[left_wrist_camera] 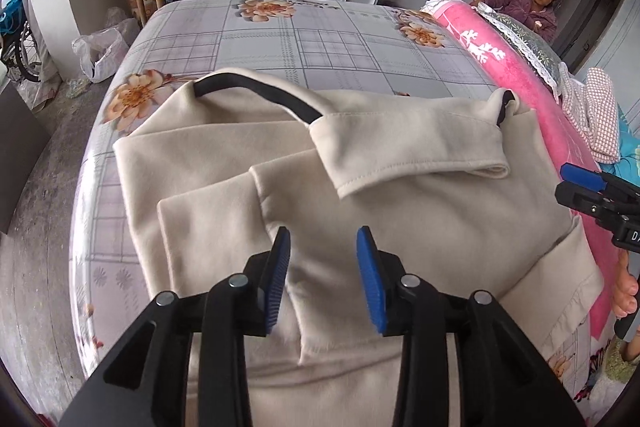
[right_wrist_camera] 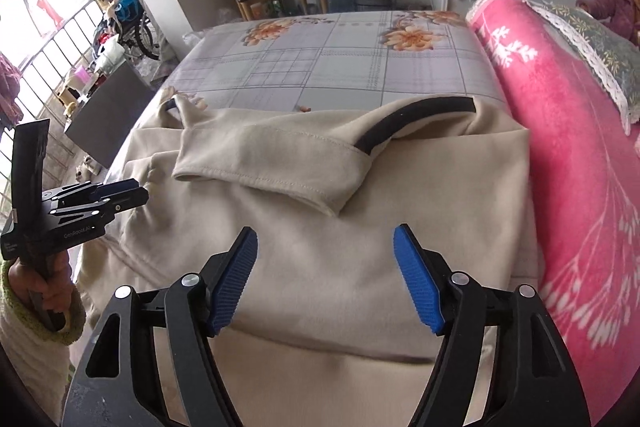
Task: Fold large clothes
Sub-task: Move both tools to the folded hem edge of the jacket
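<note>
The cream coat (left_wrist_camera: 400,227) lay on the floral bedsheet (left_wrist_camera: 280,39) with both sleeves already folded across its body, while the left gripper (left_wrist_camera: 324,247) and right gripper (right_wrist_camera: 326,247) hovered above it with jaws apart and empty, the lengthwise fold apparently remaining.

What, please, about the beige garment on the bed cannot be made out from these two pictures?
- Left wrist view: the beige garment's near hem is cut off by the bottom edge and the left gripper.
- Right wrist view: the right gripper hides the near part.
- Layers beneath the folded sleeve: hidden.
</note>
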### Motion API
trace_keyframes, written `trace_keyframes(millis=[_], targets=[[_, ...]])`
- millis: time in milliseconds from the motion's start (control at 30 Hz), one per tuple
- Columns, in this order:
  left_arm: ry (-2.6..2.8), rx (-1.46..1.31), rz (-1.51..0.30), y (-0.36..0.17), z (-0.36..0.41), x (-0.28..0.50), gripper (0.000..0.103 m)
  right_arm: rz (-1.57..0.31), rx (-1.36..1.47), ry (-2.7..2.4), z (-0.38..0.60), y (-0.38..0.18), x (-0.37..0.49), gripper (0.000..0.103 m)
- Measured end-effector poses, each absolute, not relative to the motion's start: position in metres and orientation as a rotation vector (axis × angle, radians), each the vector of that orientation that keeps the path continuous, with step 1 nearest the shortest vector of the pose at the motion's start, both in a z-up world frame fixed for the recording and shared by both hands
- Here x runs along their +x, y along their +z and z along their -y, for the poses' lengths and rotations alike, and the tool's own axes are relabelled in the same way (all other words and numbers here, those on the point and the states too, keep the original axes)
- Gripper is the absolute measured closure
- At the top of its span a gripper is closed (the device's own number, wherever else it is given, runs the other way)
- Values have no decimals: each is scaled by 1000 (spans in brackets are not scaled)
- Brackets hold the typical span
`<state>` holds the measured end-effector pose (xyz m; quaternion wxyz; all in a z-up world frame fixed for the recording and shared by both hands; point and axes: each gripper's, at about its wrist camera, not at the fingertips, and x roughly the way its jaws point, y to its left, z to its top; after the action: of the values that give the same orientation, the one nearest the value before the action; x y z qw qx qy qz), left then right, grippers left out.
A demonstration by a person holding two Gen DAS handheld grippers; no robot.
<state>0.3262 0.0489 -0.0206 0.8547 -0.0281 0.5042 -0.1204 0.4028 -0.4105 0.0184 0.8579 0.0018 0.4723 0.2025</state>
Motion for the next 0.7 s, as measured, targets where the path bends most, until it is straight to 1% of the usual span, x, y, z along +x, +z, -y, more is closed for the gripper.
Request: trace_keyframes(millis=[67,133,267,433,633,700], targets=[[-227,-68,-1057,-15,-60,305,58,-983,0,453,411,24,385,26],[-196,-70,-1057,-12,-70,281,52,-980,1,480,408,27,365,23],[-135,-42,-1001,-5,-84,234,42,-991,26,529,398,23,331,20],[-64,-29,-965,-13,-99,191,41,-1032,42,556,378,-4,299,20],[-42,-105,-912,-27,-119,167,41,-1060,8,509,363,-36,284,20],[-28,-129,-890,-31,-124,165,44,-1065,-1,487,363,-46,283,20]])
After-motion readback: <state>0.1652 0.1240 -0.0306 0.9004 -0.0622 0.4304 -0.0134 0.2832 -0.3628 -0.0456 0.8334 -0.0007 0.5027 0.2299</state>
